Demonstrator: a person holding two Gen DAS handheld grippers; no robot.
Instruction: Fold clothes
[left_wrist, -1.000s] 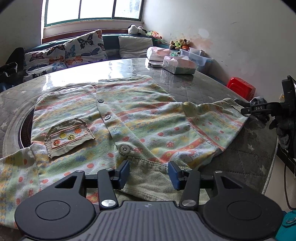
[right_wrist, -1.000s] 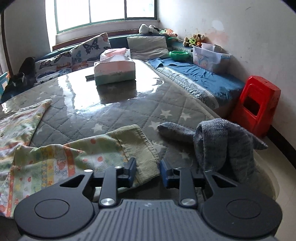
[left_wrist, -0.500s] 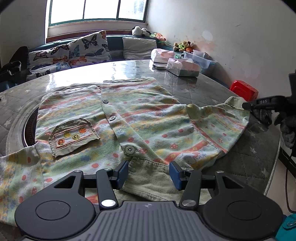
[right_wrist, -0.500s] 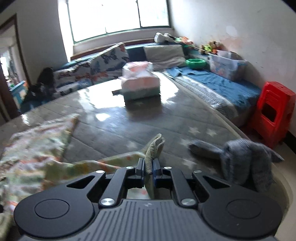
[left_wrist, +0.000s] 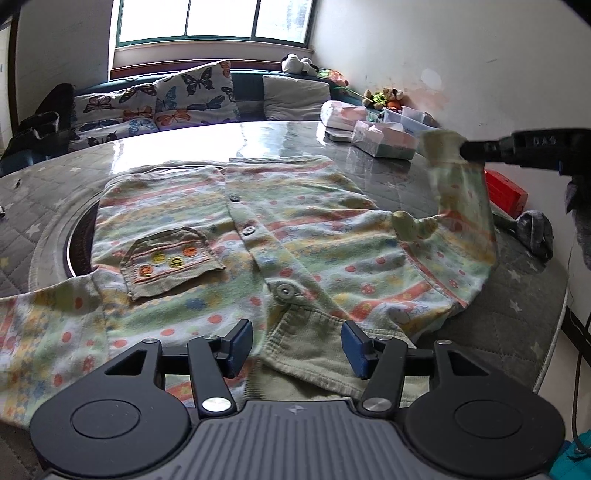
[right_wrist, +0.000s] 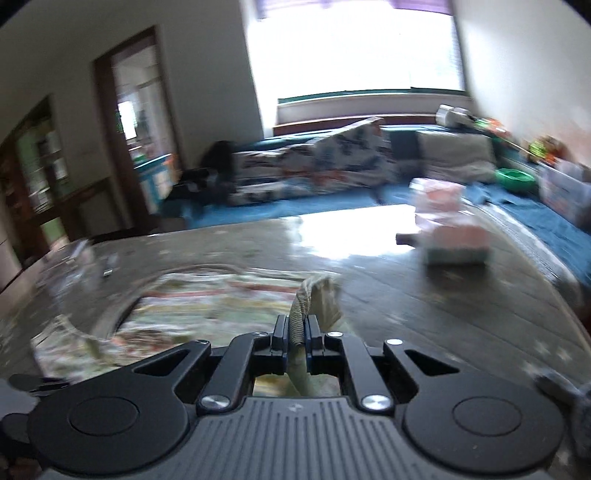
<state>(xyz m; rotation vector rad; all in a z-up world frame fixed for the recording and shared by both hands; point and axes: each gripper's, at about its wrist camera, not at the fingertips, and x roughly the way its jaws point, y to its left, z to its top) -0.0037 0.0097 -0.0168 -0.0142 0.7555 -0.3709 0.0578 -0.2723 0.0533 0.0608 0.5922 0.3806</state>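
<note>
**Sleeve cuff pinched and raised, collar end between spread fingers**

Your right gripper is pinching the ribbed sleeve cuff of the patterned cardigan, fingers pressed tight on the fabric. In the left wrist view that cuff is hanging above the table, with the sleeve rising from the shoulder in a steep drape.

Your left gripper is standing spread, its blue pads either side of the ribbed collar at the near edge, gripping nothing.

The cardigan is lying buttoned and front-up on the round quilted table, chest pocket to your left. The other sleeve is running off the left edge of the view.

Beyond the cardigan's far hem, bare tabletop is stretching to the far rim. Tissue boxes are sitting near the far right edge, close to the raised cuff. A grey knitted item is lying near the right rim, apart from the cardigan. The right wrist view is motion-blurred.
</note>
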